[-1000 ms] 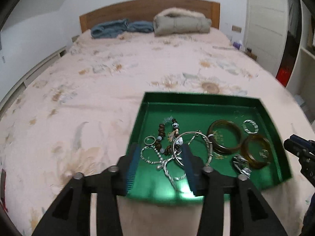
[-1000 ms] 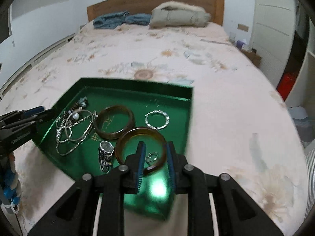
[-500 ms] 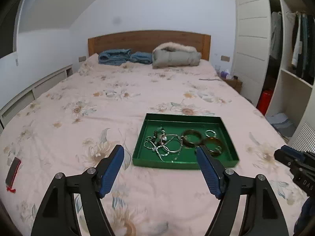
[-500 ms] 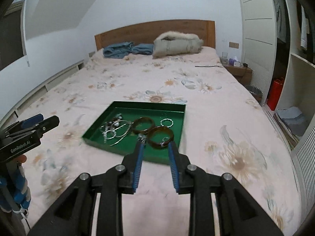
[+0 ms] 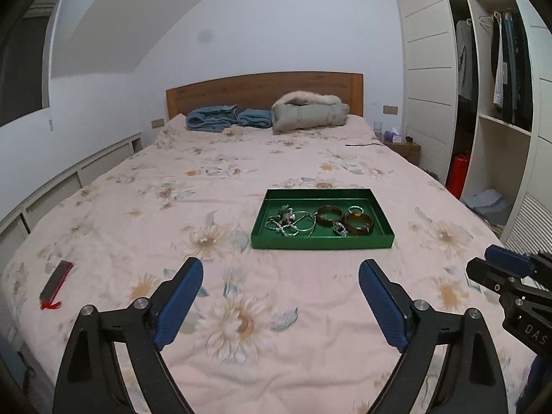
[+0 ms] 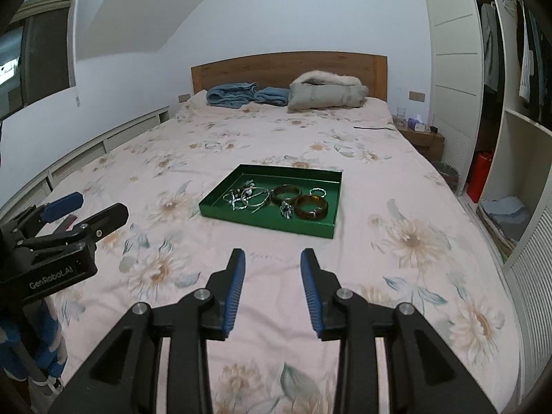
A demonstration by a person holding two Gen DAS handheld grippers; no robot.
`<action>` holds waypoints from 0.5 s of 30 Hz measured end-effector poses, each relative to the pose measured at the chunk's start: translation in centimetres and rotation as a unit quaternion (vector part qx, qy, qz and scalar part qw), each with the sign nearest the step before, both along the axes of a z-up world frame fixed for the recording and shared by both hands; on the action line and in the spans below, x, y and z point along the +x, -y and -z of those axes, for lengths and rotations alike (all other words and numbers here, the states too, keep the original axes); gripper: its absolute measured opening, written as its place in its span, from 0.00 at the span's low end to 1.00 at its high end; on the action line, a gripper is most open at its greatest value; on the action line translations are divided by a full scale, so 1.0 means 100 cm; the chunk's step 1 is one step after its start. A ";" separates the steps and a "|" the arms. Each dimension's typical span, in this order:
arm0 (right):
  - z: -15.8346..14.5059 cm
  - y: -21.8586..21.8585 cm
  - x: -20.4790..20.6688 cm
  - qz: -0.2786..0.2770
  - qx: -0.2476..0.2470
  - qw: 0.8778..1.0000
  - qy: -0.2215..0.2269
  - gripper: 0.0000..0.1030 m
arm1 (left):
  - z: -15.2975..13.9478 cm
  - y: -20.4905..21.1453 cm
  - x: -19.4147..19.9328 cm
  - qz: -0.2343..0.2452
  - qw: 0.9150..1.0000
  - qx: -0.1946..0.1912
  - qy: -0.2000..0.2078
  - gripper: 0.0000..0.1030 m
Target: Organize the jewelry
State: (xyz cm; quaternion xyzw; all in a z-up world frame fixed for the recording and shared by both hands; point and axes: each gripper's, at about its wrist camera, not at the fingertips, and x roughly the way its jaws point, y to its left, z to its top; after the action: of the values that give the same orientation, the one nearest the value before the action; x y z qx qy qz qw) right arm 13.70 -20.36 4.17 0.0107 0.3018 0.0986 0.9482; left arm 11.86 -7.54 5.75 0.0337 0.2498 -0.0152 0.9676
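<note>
left gripper (image 5: pixel 277 283): held above the bedspread, well short of the green tray (image 5: pixel 321 241), pointing toward it; blue pads spread wide, nothing between them. Tray sits ahead, slightly right of its centreline.
right gripper (image 6: pixel 272 265): also above the bedspread, near side of the tray, aimed at the tray's near edge; pads parted but clearly narrower than the left, nothing held.
green tray: flat on the floral bedspread (image 5: pixel 207 241), roughly mid-bed, well apart from both grippers.
jewelry: all inside the tray. Tangle of silver chains (image 5: pixel 289 222) in the left part, two brown bangles (image 5: pixel 358 223) in the right part, small silver ring (image 5: pixel 355 209) at the tray's far right, watch-like piece (image 5: pixel 339 229) just beside the nearer bangle.
writing: "GenRobot.AI" on the left gripper body in the right wrist view (image 6: pixel 51 279); "DAS" legible on the right gripper body in the left wrist view (image 5: pixel 534 331), rest cut off.
dark flat object with red tassel (image 5: pixel 55 284): on the bedspread, far left of the tray.
</note>
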 end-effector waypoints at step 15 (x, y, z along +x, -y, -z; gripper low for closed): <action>-0.009 -0.005 -0.060 0.007 -0.023 0.999 0.033 0.51 | -0.005 -0.003 -0.060 -0.001 1.000 0.010 0.025 0.99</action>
State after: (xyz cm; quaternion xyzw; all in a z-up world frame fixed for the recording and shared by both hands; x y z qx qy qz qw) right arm 7.67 -19.90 5.08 -0.0117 0.2724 0.0850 0.9584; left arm 5.83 -7.26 6.22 0.0440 0.2253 -0.0108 0.9732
